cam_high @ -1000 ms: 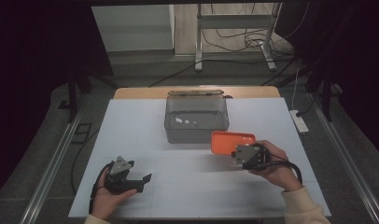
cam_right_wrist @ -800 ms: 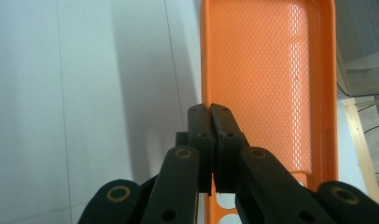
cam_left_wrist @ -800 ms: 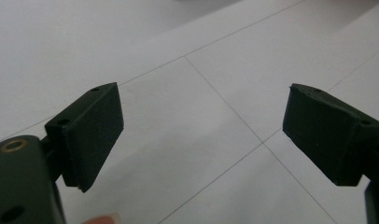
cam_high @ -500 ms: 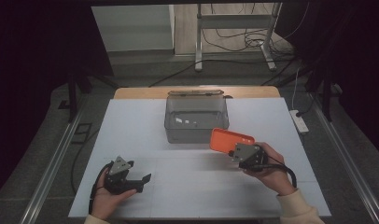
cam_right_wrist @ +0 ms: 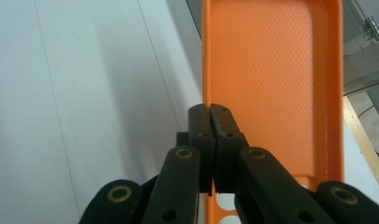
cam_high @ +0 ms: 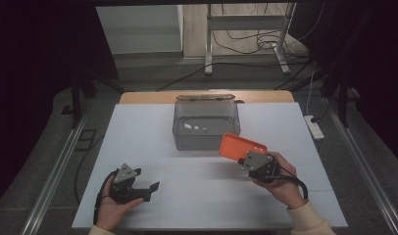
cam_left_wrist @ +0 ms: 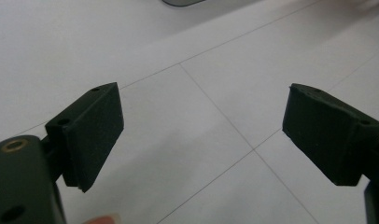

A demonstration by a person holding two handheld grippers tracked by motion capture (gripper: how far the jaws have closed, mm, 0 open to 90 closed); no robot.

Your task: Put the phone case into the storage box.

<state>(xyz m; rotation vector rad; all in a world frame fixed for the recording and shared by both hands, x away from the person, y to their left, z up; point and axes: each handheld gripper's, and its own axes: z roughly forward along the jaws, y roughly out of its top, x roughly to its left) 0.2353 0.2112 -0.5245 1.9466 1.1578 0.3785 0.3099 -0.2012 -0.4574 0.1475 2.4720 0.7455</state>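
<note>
1. high view: the white table (cam_high: 138,132) had bare room along its near edge and between the two hands. a clear plastic bin (cam_high: 206,125) stood toward the far edge, at the middle. the orange lid (cam_high: 242,146) was held tilted just off the bin's near right corner, above the table. the right gripper (cam_high: 244,160) reached up-left from the right hand (cam_high: 280,181). the left gripper (cam_high: 150,187) lay low near the near-left edge, held in the left hand (cam_high: 113,205), pointing right.
2. left gripper view: its jaws stood wide apart, nothing between them, over bare white table (cam_left_wrist: 201,70) with thin seam lines.
3. right gripper view: the jaws were pressed together on the rim of the orange lid (cam_right_wrist: 271,70). it was rectangular, with rounded corners, a raised rim and a fine textured inside face. the white table (cam_right_wrist: 85,70) lay beyond it.
</note>
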